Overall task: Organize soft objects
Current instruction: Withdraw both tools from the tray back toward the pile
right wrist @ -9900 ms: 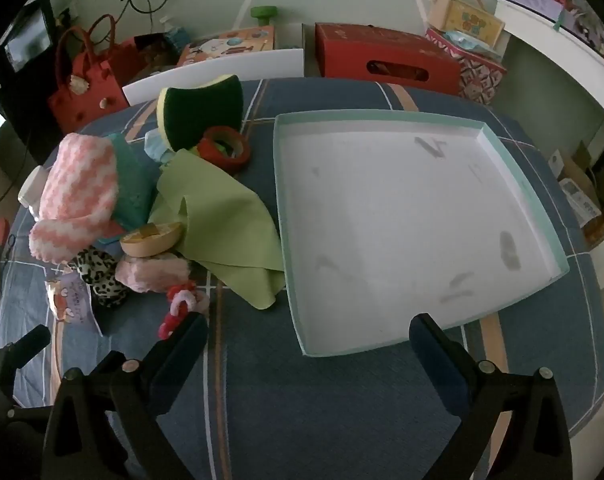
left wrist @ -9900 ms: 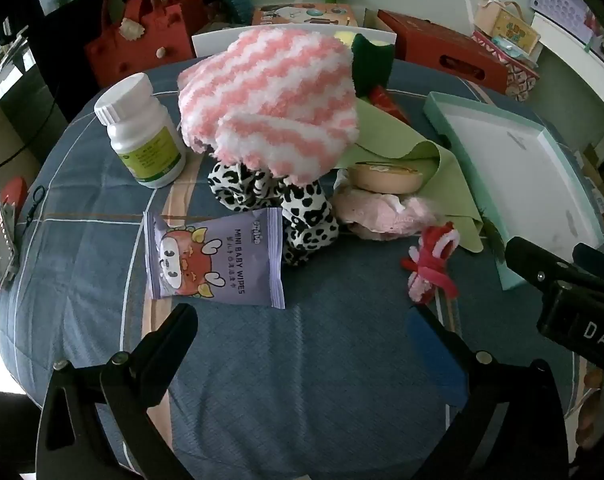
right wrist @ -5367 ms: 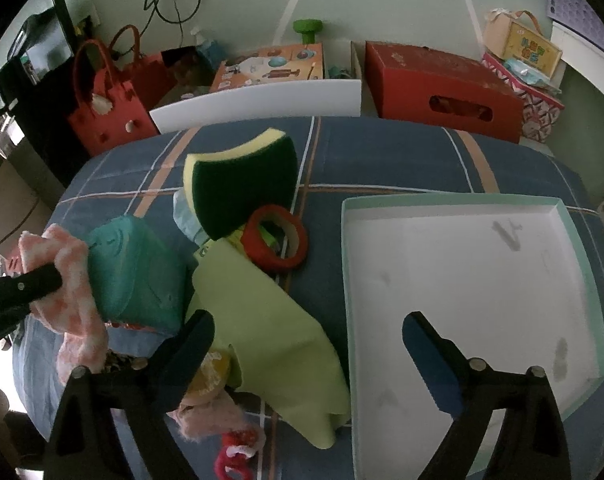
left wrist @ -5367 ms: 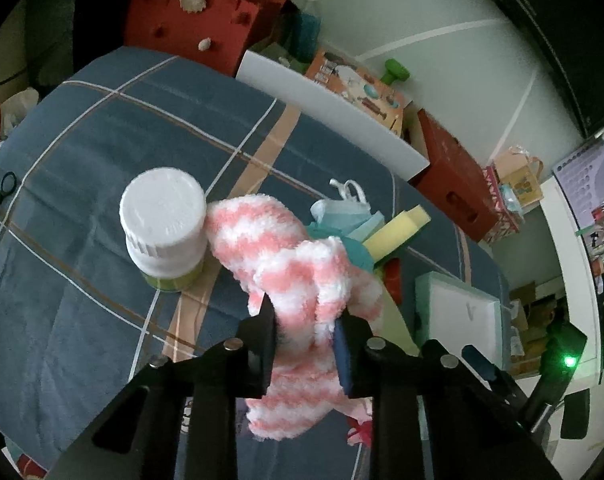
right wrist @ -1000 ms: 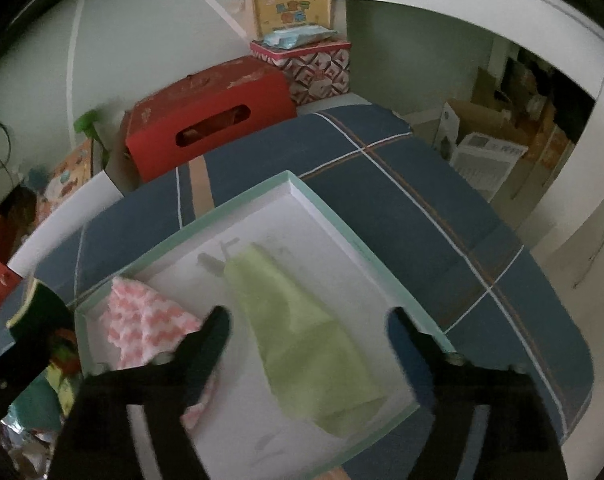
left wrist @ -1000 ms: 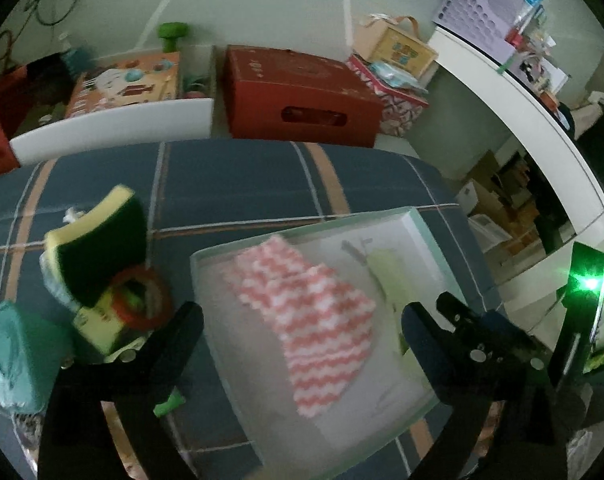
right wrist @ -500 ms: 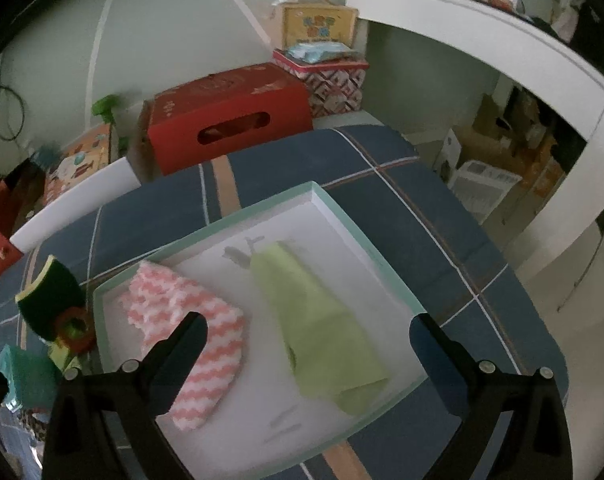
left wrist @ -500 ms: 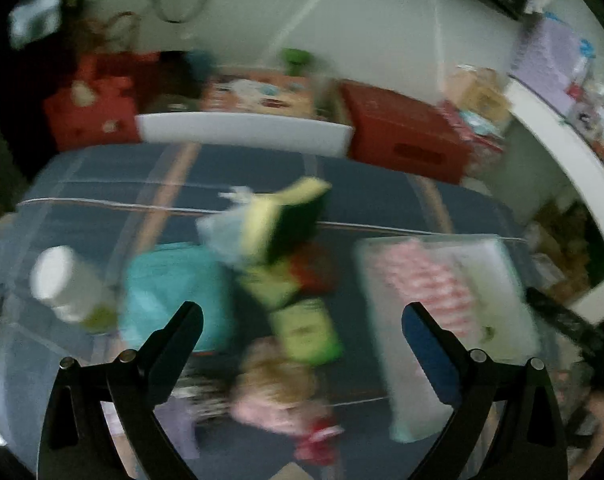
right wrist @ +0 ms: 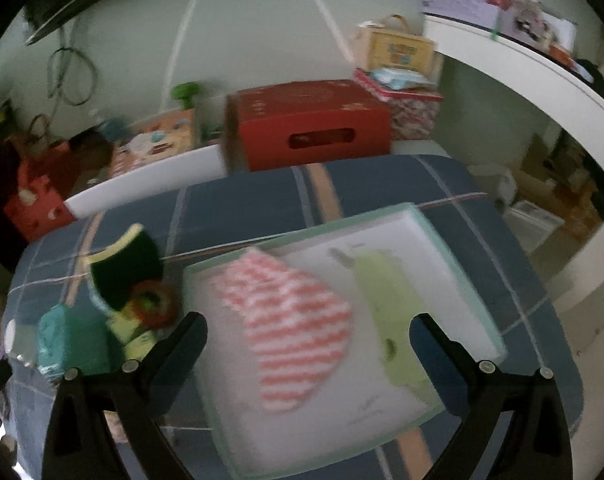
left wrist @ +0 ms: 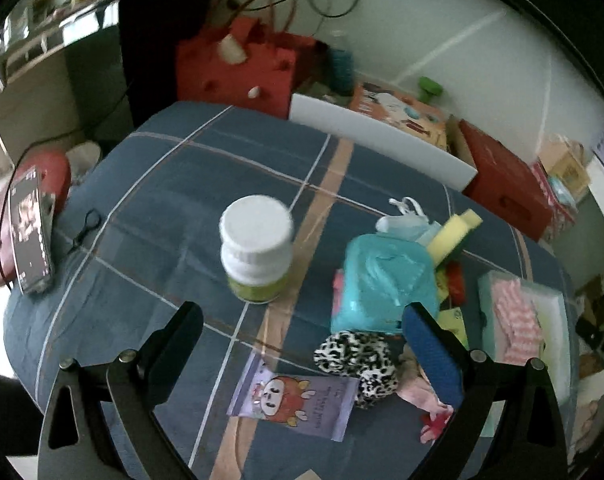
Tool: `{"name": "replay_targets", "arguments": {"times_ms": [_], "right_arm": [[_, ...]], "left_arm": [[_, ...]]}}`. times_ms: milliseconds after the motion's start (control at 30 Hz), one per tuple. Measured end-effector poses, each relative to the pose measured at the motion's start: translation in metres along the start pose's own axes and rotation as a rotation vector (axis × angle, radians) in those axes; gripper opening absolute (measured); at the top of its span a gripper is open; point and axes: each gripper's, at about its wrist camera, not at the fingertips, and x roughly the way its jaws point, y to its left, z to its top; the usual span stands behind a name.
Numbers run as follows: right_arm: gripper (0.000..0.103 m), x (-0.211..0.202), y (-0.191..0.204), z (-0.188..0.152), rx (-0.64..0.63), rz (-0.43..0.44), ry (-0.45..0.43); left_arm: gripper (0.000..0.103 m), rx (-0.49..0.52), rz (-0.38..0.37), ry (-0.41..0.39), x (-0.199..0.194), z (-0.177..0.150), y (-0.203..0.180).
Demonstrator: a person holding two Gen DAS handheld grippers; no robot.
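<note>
A pink-and-white striped fluffy cloth (right wrist: 290, 320) and a light green cloth (right wrist: 393, 308) lie in the pale green tray (right wrist: 453, 240). My right gripper (right wrist: 307, 330) hangs open above the tray with nothing between its fingers. My left gripper (left wrist: 300, 320) is open and empty over the pile on the left. Below it lie a leopard-print soft item (left wrist: 357, 358), a teal pouch (left wrist: 381, 284), a pink fabric piece (left wrist: 415, 390) and a yellow-green sponge (left wrist: 453, 230). The striped cloth (left wrist: 515, 320) shows at the right edge of that view too.
A white pill bottle (left wrist: 258, 248) stands on the blue checked tablecloth (left wrist: 174, 184). A purple wipes packet (left wrist: 294, 398) lies near the front. A phone (left wrist: 30, 220) rests at the left edge. A red tape ring (right wrist: 154, 304) sits beside the sponge. Red boxes and bags stand behind the table.
My left gripper has swung left, away from the tray, and now looks down on the bottle and the pile. The right gripper has pulled back and up from the tray, its fingers standing wider apart.
</note>
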Motion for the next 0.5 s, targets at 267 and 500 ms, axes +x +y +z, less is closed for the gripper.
{"name": "replay_targets", "arguments": {"times_ms": [267, 500], "right_arm": [[0.103, 0.007, 0.049, -0.019, -0.103, 0.091, 0.045], [0.103, 0.012, 0.080, -0.037, -0.177, 0.147, 0.081]], "left_arm": [[0.100, -0.040, -0.024, 0.069, 0.018, -0.008, 0.013], [0.100, -0.048, -0.040, 0.122, 0.032, -0.018, 0.014]]}}
